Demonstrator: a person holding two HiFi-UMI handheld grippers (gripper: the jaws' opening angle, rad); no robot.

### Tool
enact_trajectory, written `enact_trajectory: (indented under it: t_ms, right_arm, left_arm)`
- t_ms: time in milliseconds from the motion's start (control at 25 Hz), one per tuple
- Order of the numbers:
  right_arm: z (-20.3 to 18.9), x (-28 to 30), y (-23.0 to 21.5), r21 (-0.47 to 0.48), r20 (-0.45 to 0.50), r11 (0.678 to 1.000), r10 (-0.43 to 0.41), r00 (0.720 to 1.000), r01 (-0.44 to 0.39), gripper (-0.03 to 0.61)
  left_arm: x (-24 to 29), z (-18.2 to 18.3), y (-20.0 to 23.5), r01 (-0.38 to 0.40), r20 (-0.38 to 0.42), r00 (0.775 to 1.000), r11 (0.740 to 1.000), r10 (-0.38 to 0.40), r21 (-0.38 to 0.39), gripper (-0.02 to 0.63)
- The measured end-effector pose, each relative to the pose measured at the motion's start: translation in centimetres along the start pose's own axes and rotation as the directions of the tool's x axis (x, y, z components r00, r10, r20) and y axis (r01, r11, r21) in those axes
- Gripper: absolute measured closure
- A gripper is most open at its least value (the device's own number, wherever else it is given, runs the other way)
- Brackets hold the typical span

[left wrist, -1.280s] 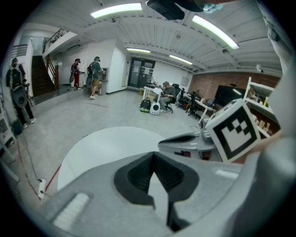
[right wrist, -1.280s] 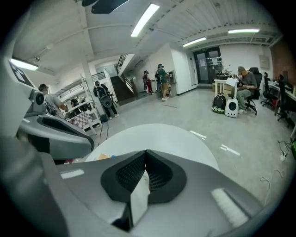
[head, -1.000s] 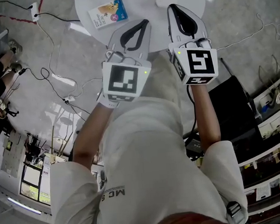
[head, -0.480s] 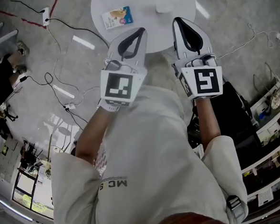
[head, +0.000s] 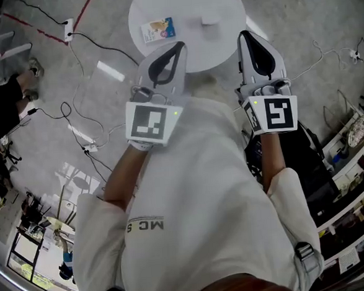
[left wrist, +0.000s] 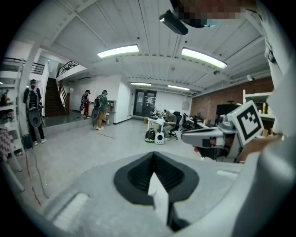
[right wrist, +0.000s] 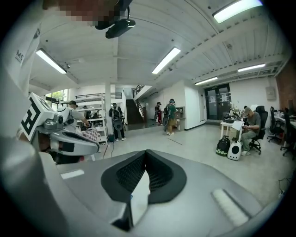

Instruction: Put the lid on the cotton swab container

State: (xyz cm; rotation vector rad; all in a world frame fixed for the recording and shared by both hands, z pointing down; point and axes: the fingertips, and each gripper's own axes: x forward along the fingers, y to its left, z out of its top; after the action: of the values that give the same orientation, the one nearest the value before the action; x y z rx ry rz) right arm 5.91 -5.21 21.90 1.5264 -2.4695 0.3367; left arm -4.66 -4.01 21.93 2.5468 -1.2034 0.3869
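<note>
A round white table [head: 187, 1] stands on the floor far below in the head view. On it lie a blue-and-white pack [head: 158, 29] with a picture, and a small white piece [head: 209, 18] that I cannot identify. My left gripper [head: 176, 46] and right gripper [head: 247, 35] are held up near the person's chest, high above the table's near edge. Both are shut with nothing between the jaws. The left gripper view [left wrist: 154, 155] and right gripper view [right wrist: 146, 153] look level across a large hall, so the table is hidden in both.
Cables and a power strip [head: 68, 28] lie on the grey floor left of the table. A dark case [head: 306, 145] and shelves [head: 355, 129] stand at the right. People [right wrist: 115, 120] stand far off in the hall, and one sits at a desk [right wrist: 249, 127].
Both grippers have drawn back from over the table toward the body. The table now looks smaller and farther off. Both jaws stay shut.
</note>
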Motion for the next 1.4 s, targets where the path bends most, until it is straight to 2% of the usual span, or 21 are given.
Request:
enact_trajectory:
  t_ms: [240, 480, 760, 1400]
  right_arm:
    - [2.8, -3.0, 1.1, -0.011, 0.051, 1.0, 0.006, 0.999, -0.005, 0.581]
    - [3.4, -5.1, 1.4, -0.021, 0.084, 1.0, 0.014, 0.996, -0.012, 0.581]
    - [3.4, -6.0, 1.6, -0.008, 0.09, 1.0, 0.005, 0.996, -0.004, 0.581]
    - [3.2, -6.3, 3.5, -0.022, 0.087, 0.999, 0.047, 0.995, -0.045, 0.581]
  left_arm:
    - [-2.6, 3.2, -0.7, -0.021, 0.071, 0.997, 0.999, 0.019, 0.029, 0.614]
    - [-3.9, 4.1, -0.9, -0.054, 0.108, 0.993, 0.998, 0.05, 0.031, 0.614]
    - [-4.8, 4.2, -1.2, -0.055, 0.108, 0.993, 0.998, 0.052, 0.028, 0.614]
    - [-6.1, 3.6, -1.5, -0.073, 0.107, 0.992, 0.997, 0.07, 0.028, 0.614]
